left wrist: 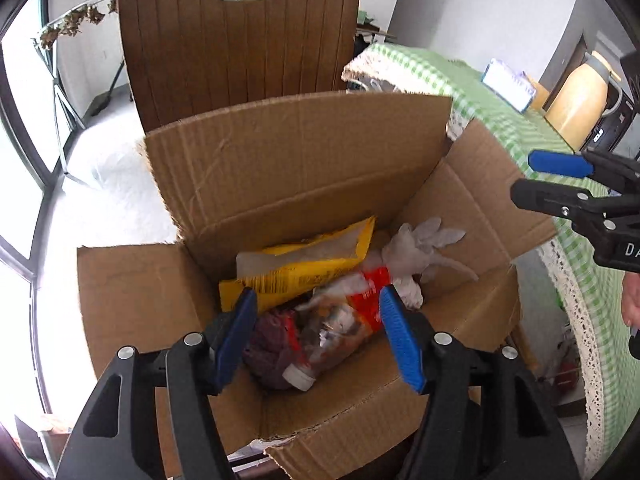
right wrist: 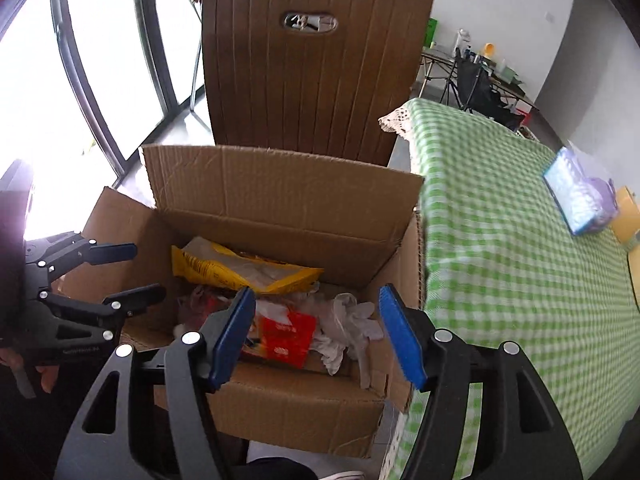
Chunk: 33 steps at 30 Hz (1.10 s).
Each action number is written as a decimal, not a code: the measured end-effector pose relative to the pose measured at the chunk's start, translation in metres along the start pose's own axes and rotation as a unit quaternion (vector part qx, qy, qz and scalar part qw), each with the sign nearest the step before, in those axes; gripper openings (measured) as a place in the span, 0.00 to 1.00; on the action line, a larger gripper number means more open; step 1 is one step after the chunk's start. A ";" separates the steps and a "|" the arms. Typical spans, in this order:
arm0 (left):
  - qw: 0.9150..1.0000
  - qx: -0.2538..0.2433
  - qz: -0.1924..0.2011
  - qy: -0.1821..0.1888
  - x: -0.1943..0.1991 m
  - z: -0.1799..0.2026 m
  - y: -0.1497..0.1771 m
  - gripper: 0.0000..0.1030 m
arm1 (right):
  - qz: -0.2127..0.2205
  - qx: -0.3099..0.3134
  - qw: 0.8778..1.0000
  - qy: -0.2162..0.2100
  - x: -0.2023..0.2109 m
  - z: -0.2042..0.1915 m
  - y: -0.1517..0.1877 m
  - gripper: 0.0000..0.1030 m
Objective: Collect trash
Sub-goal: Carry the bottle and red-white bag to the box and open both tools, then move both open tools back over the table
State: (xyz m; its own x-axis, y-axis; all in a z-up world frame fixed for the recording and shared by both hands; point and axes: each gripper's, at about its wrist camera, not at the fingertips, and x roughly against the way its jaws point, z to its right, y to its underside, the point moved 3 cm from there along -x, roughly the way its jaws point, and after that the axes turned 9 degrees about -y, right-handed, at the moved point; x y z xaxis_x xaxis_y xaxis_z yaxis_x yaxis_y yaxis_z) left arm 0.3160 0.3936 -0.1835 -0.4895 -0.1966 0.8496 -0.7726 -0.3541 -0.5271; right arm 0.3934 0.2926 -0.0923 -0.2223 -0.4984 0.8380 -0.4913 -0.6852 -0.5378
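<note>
An open cardboard box (left wrist: pixel 296 160) (right wrist: pixel 280 192) stands on a brown chair and holds trash: a yellow snack bag (left wrist: pixel 304 268) (right wrist: pixel 240 268), a red and white wrapper (left wrist: pixel 368 292) (right wrist: pixel 286 334), a clear bottle with a white cap (left wrist: pixel 320 348), a white glove (left wrist: pixel 420 252) (right wrist: pixel 352 320). My left gripper (left wrist: pixel 318 336) is open and empty above the box. It also shows in the right wrist view (right wrist: pixel 134 272). My right gripper (right wrist: pixel 316 332) is open and empty over the box's near edge. It also shows in the left wrist view (left wrist: pixel 536 176).
A brown plastic chair back (left wrist: pixel 240 40) (right wrist: pixel 316 64) rises behind the box. A table with a green checked cloth (left wrist: pixel 520 128) (right wrist: pixel 520 260) is to the right, with a tissue pack (left wrist: pixel 508 84) (right wrist: pixel 580 196) and a yellow jug (left wrist: pixel 580 100).
</note>
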 end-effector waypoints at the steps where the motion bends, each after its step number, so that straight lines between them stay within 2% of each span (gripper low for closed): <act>1: 1.000 0.006 0.004 0.002 0.004 -0.001 -0.001 0.60 | 0.002 -0.004 1.000 -0.002 0.003 0.001 0.003 0.61; 4: 1.000 0.018 0.018 0.003 0.015 0.000 -0.003 0.62 | 0.002 -0.009 1.000 -0.001 0.007 0.010 0.006 0.61; 6: 0.999 0.032 0.026 0.006 0.022 -0.001 -0.003 0.67 | 0.003 -0.015 1.000 0.002 0.010 0.009 0.010 0.62; 8: 0.998 0.052 0.042 0.006 0.033 -0.003 -0.004 0.68 | 0.014 -0.023 1.000 0.003 0.016 0.009 0.015 0.62; 12: 0.996 0.050 0.077 -0.013 0.063 0.003 -0.009 0.71 | 0.063 -0.058 0.996 0.006 0.049 0.012 0.026 0.62; 14: 0.994 0.045 0.096 -0.013 0.079 0.010 -0.011 0.73 | 0.090 -0.074 0.993 0.012 0.072 0.017 0.036 0.68; 19: 0.990 0.000 0.137 0.021 0.115 0.058 -0.015 0.84 | 0.160 -0.133 0.977 0.044 0.146 0.040 0.082 0.69; 23: 0.982 -0.059 0.162 0.072 0.131 0.117 -0.017 0.92 | 0.213 -0.185 0.955 0.085 0.210 0.063 0.137 0.69; 24: 0.980 -0.071 0.168 0.084 0.134 0.133 -0.016 0.92 | 0.226 -0.209 0.947 0.098 0.229 0.073 0.156 0.70; 27: 0.970 -0.114 0.173 0.131 0.140 0.194 -0.015 0.93 | 0.251 -0.273 0.917 0.146 0.278 0.096 0.214 0.70; 28: 0.964 -0.135 0.172 0.151 0.142 0.220 -0.013 0.93 | 0.256 -0.293 0.906 0.165 0.292 0.102 0.232 0.71; 30: 0.948 -0.178 0.171 0.201 0.148 0.269 -0.006 0.93 | 0.270 -0.328 0.882 0.204 0.324 0.112 0.276 0.73; 32: 0.916 -0.234 0.165 0.280 0.154 0.326 0.004 0.93 | 0.266 -0.360 0.859 0.247 0.345 0.123 0.315 0.73; 33: 0.906 -0.248 0.165 0.303 0.155 0.345 0.008 0.93 | 0.264 -0.373 0.852 0.258 0.352 0.128 0.330 0.73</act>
State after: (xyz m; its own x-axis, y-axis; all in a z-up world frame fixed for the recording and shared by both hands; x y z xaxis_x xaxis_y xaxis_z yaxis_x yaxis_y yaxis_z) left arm 0.3733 0.0447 -0.0485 -0.7424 0.3732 0.5564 -0.5577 0.1159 -0.8219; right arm 0.2607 -0.1764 0.0131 -0.8233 -0.2017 0.5306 -0.5640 0.1849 -0.8048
